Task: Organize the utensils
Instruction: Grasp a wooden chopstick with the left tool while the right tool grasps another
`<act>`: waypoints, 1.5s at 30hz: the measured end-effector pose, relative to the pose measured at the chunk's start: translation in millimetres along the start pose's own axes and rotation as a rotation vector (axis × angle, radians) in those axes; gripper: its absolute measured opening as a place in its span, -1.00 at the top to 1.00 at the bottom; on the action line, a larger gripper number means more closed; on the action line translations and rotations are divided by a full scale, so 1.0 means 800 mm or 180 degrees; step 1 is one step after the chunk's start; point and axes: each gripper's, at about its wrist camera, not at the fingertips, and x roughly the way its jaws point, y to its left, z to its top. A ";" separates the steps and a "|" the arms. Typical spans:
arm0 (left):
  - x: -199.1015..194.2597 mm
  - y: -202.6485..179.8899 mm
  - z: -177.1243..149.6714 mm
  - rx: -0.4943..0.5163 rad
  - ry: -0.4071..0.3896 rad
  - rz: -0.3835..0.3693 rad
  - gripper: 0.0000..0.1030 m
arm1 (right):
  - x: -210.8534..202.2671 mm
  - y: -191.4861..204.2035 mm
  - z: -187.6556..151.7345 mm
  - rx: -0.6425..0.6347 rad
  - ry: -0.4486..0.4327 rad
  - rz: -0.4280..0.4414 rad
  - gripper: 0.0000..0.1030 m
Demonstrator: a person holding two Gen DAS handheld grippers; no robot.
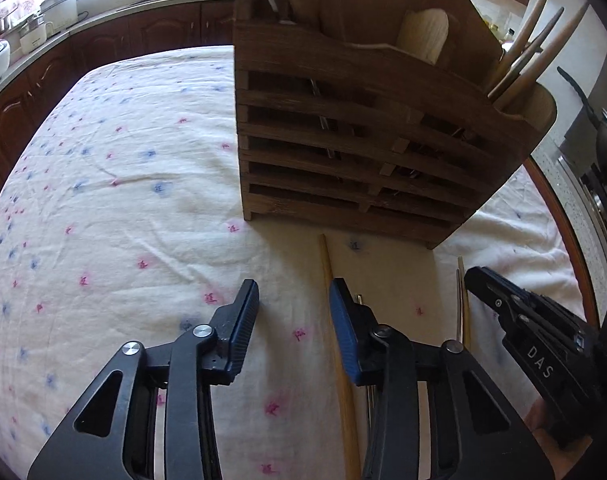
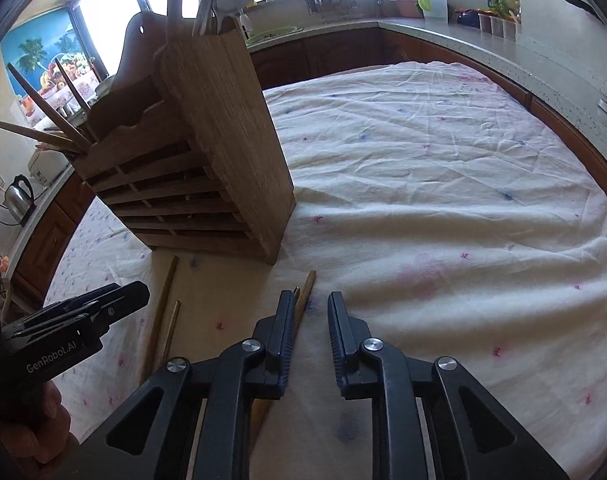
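**Both tools open over loose chopsticks**

Left tool [image 1: 294, 300] hovering above the cloth-covered bench [image 1: 103, 184], jaws spread wide, gripping nothing. One wooden chopstick [image 1: 335, 320] lying just beside its right finger, running back underneath. Right tool [image 2: 311, 308] also parted, empty, with another chopstick [image 2: 306, 292] flat just outside its left finger. Wooden utensil rack [image 2: 207, 152] standing straight ahead of both tools, sticks and ladles poking out on top.

Black left gripper [image 1: 294, 294]: ribbed pads, one blue-faced, round silver screws, triangular cut-outs in the arms. Black right gripper [image 2: 310, 308]: same silver screws, white "DAS" marking. White "GenRobot.AI" on the left body; bare skin underneath.
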 end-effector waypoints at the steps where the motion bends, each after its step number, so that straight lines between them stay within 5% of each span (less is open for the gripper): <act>1: 0.001 -0.001 0.001 0.0025 -0.0035 0.0019 0.38 | 0.001 0.002 0.001 -0.0037 -0.0004 -0.0043 0.80; 17: -0.001 -0.032 -0.019 0.0423 -0.0083 0.0157 0.60 | -0.003 0.015 -0.009 -0.0166 0.0042 -0.0074 0.87; 29: -0.030 0.003 -0.057 0.0274 -0.0002 -0.0024 0.79 | -0.015 0.007 -0.015 0.0173 -0.0015 0.0229 0.82; 45: -0.049 0.020 -0.080 0.0121 0.0044 -0.0108 0.78 | -0.006 0.045 -0.022 -0.0173 0.0125 0.0143 0.81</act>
